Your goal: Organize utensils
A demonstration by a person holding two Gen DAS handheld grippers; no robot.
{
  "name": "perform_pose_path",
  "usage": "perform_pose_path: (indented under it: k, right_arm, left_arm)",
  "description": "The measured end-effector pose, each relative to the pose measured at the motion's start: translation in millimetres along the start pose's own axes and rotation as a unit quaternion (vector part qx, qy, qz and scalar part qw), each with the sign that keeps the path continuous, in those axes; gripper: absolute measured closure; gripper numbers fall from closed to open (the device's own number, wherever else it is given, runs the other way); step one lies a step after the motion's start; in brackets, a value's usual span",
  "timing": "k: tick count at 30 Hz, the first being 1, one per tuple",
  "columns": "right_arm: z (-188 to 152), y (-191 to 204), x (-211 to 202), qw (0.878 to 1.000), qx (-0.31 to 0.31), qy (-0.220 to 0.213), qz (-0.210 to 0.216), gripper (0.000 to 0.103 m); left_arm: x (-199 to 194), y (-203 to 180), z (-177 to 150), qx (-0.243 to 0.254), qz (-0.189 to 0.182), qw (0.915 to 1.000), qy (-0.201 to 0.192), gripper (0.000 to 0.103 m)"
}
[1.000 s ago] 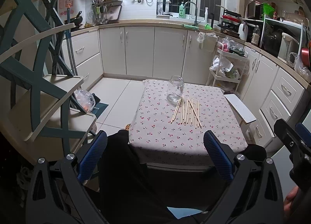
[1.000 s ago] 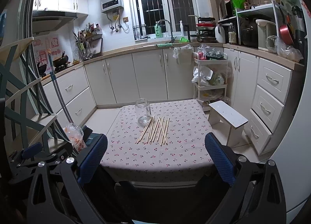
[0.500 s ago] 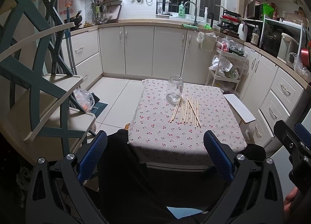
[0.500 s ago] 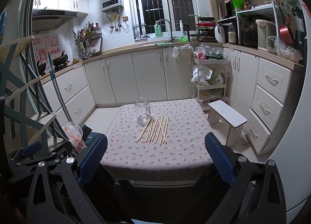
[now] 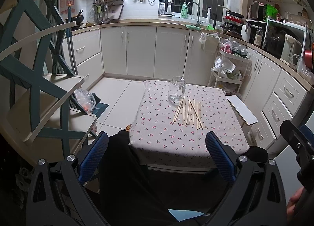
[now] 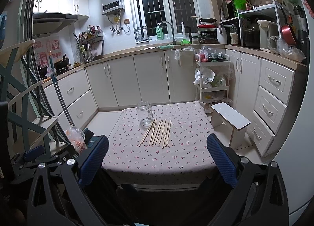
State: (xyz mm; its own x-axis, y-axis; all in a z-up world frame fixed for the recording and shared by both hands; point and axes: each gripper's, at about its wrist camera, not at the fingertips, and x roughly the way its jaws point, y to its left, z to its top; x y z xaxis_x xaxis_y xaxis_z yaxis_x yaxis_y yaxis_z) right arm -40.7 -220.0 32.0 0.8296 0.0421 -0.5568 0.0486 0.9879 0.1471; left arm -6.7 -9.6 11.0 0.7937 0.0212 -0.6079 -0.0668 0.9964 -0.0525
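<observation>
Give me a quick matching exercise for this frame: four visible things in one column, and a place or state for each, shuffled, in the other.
Things:
1. glass jar
2. chopsticks
3. white stool
4. left gripper

Places or states:
A. lying loose on the tablecloth, just in front of the jar
B. open, holding nothing, short of the table
C. upright and empty, at the far side of the table
D. on the floor beside the table, next to the drawers

Pairs: 1-C, 2-A, 3-D, 4-B
</observation>
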Motion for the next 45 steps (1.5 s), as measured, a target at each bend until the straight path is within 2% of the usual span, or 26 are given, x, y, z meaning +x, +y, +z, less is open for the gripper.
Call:
perform_pose_path:
  k: [20,31,37,42,45]
  right_arm:
    - [0,1,6,1.0,-0.002,0.008,0.0,0.007]
    - [6,-3,27,1.0,-0.002,0.023,-0.005,0.007]
    - [12,-7,28,1.0,0.0,0.012,-0.01,0.007]
    - [14,-15,54,0.999,0.012,0.029,-0.012,0.007]
    - [13,-21,73,0.999,0.016,0.044,-0.013,0.007]
  left_arm:
    - [14,-1,3,-0.005,0.0,1.0,0.005,0.008]
    - [28,-7,9,0.0,0.001,0.9999,0.012,0.008]
    - [31,-6,15,-0.007,-0.003,1.0,0.004,0.008]
    - [52,-9,22,0.004,0.012,0.9999,-0.002,0.008]
    - [81,-10,24,0.009,-0.013,0.9996,0.023,0.008]
